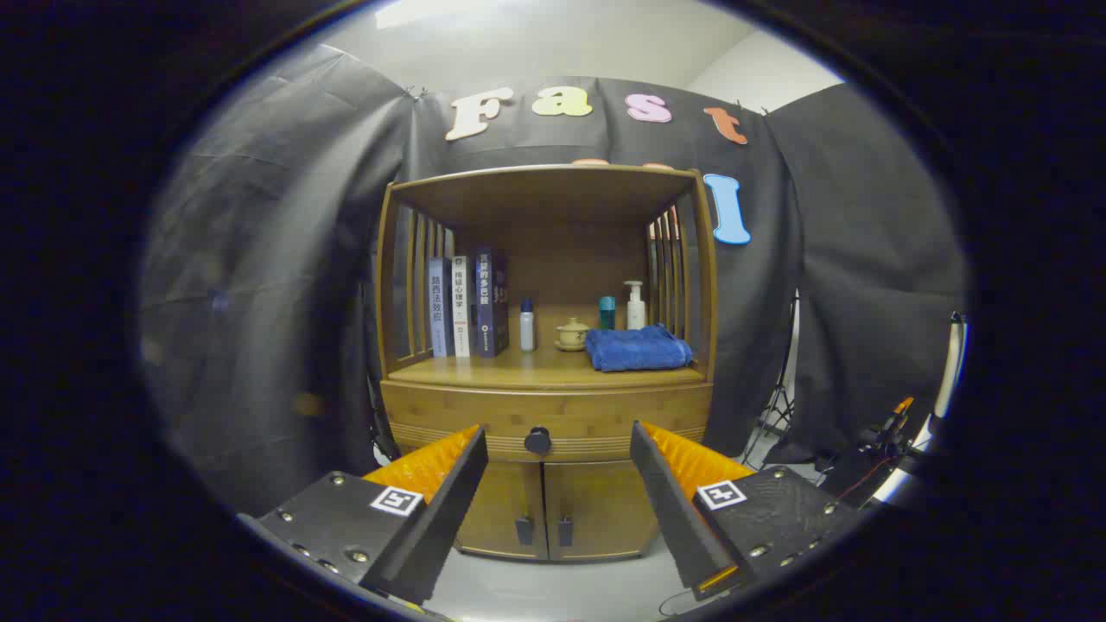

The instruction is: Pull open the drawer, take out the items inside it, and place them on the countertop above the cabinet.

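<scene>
We're in a staged recording booth, not a real home: black cloth (259, 285) drapes the walls around a lone wooden cabinet (546, 363) dressed with books (467, 304), bottles (635, 304), towel (638, 347); light stand (780, 402) and cables off beside it.

On the wooden cabinet's desk (536, 373), three upright books (467, 307) stand left, a folded blue towel (638, 347) right; the closed drawer's round knob (537, 441) sits below, beyond the spread claw (557, 445).

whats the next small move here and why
Probably ease the gripper straight forward toward the dark knob on the drawer. The drawer looks shut, the fingers are spread open with the knob in the gap between them but some way beyond their tips, so nothing can be gripped yet.
</scene>
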Tool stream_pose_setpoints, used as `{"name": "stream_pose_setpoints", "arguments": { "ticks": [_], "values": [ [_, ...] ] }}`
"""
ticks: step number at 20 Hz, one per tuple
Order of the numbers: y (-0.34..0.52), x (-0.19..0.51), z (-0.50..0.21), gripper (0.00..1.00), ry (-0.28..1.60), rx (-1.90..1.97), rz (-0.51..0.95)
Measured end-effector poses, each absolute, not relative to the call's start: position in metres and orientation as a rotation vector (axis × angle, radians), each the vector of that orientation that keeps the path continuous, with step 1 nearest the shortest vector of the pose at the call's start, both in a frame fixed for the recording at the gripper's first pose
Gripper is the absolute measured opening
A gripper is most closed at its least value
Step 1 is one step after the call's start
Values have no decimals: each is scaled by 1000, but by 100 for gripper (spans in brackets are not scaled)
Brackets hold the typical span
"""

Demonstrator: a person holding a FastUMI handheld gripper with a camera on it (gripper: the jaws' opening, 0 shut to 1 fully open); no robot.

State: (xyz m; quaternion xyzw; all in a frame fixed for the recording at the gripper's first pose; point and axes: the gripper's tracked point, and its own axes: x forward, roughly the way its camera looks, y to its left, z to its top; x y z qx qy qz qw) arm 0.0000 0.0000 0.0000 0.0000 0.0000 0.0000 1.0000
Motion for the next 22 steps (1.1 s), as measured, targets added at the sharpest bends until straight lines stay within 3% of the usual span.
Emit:
{"name": "stream_pose_setpoints", "arguments": {
  "ticks": [22],
  "values": [
    [10,39,-11,100,-9,-11,14]
  ]
}}
